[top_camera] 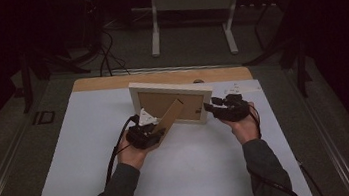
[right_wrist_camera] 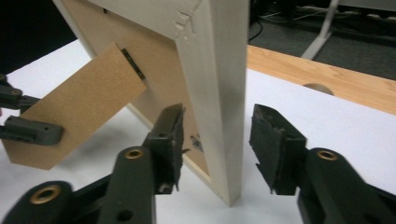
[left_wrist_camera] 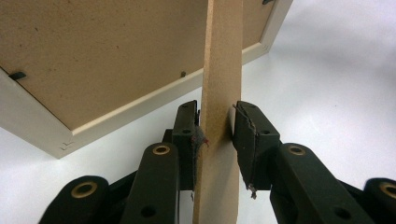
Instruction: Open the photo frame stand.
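setting a picture frame upright on its fold-out stand

standing on the white mat [top_camera: 95,168], the picture frame [top_camera: 168,86] shows its brown back to the person, just in front of the wooden table edge [top_camera: 105,83]. the left gripper [left_wrist_camera: 215,122] pinches the stand leg [left_wrist_camera: 219,84], which slants down from the frame's back; its pads meet both faces of the leg. the right gripper [right_wrist_camera: 215,140] straddles the frame's right-hand side rail [right_wrist_camera: 219,93] with jaws apart, one pad close to the rail, the other clear of it. to do this well, i judge the leg should be swung out from the frame's back until its foot sits flat on the mat, while the right jaws stay near the rail to catch any tip.
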Demonstrator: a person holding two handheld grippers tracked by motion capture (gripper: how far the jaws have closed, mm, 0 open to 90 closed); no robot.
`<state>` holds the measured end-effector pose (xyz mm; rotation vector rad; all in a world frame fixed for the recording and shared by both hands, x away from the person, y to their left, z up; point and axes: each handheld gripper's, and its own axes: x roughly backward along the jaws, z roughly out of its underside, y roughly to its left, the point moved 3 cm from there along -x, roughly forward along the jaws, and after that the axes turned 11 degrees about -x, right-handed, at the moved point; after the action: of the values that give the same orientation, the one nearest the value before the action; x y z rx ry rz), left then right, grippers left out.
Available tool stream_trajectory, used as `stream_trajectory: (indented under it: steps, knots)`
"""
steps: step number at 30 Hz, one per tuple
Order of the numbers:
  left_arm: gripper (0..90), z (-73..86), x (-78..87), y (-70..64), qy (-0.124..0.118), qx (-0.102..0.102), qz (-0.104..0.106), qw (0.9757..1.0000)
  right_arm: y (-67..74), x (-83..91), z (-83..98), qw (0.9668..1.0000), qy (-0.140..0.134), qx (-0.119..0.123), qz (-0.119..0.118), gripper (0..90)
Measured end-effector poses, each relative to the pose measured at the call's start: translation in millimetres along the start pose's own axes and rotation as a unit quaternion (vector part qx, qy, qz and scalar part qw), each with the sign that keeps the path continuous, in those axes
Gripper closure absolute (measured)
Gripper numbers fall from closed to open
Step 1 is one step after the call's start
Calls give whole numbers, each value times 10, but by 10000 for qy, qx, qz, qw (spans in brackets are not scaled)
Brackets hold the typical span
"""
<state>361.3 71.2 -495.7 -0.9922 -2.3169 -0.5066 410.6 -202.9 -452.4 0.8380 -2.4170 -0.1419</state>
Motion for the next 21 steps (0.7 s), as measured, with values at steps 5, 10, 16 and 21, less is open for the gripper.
stream_trajectory:
  steps: [5,10,16,21]
  knots:
    - [717,11,-7,-5,-8,8,-4,10000,42,-56,-46,9997,97,178,-112,475]
    - [717,17,-6,-8,4,-9,2,10000,56,-136,-82,9998,80,173,-117,421]
    - [720,29,-5,-25,43,-60,-3,10000,95,-175,-96,9996,62,245,-125,476]
    - [729,62,-19,-45,74,-98,18,9999,126,-140,-65,9995,51,298,-74,500]
